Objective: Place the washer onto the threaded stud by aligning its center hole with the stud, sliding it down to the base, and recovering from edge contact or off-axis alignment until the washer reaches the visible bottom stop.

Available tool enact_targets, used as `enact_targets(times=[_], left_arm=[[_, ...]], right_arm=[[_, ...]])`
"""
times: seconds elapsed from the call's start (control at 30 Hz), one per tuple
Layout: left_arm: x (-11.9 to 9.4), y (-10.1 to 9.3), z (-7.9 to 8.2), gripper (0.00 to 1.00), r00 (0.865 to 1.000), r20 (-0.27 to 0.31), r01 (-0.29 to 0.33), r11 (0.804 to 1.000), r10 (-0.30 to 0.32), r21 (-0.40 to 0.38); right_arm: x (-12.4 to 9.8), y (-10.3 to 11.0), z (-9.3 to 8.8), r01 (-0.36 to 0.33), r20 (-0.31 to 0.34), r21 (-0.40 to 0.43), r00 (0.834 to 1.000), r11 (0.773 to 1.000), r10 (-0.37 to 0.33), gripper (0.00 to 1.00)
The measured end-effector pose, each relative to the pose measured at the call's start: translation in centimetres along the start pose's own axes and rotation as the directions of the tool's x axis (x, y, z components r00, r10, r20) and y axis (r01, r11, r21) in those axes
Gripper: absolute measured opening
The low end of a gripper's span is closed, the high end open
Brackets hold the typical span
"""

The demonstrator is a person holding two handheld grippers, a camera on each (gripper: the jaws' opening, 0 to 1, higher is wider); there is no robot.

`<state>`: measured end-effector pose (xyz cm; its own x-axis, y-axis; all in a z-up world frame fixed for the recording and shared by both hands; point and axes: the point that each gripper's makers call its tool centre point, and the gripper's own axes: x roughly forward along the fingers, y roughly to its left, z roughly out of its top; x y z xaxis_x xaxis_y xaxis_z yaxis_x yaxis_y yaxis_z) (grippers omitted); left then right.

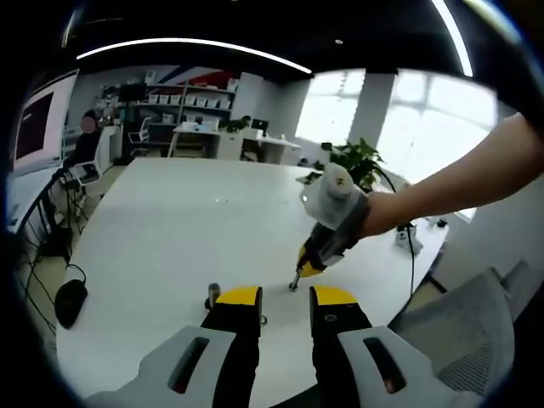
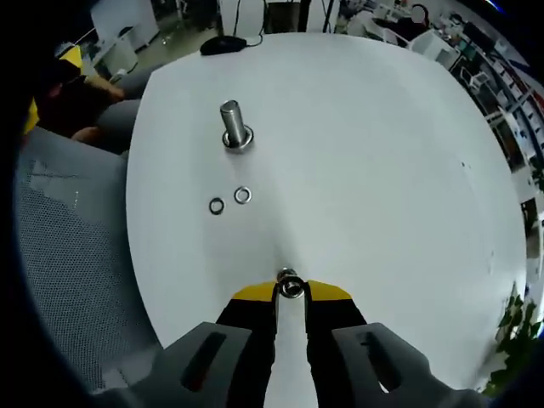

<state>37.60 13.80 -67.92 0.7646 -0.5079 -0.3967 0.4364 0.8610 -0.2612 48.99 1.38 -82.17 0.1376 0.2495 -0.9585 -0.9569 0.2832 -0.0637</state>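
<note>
The right gripper (image 2: 291, 289) pinches a washer (image 2: 290, 285) between its yellow tips above the white table (image 2: 382, 170), well short of the stud (image 2: 232, 124), which stands upright with a ring at its base. Two more washers (image 2: 229, 201) lie near the stud. The left gripper (image 1: 286, 297) hovers with jaws spread, holding nothing.

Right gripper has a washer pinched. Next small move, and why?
Probably carry the right gripper forward over the stud. Its jaws hold the washer well short of the upright stud, which already has a washer at its base. Two loose rings lie between, so stay above them.
</note>
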Motion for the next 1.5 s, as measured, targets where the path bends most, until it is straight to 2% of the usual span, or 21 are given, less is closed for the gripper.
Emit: enact_targets(times=[0.87,1.23,1.5], left_arm=[[-0.1,0.4,-0.2,0.20,1.000,-0.004,-0.016,1.000,0.016,-0.014],[-0.2,0.5,-0.3,0.20,1.000,-0.006,-0.022,1.000,0.022,-0.012],[-0.1,0.5,-0.3,0.20,1.000,-0.007,-0.021,1.000,0.021,-0.010]], right_arm=[[3.5,0.6,-1.8,-0.027,-0.075,0.000,0.997,1.000,0.027,0.14],[3.5,0.6,-1.9,-0.038,-0.082,0.024,0.996,0.999,0.040,0.14],[2.6,0.1,-1.8,-0.021,-0.068,0.031,0.997,0.999,0.023,0.20]])
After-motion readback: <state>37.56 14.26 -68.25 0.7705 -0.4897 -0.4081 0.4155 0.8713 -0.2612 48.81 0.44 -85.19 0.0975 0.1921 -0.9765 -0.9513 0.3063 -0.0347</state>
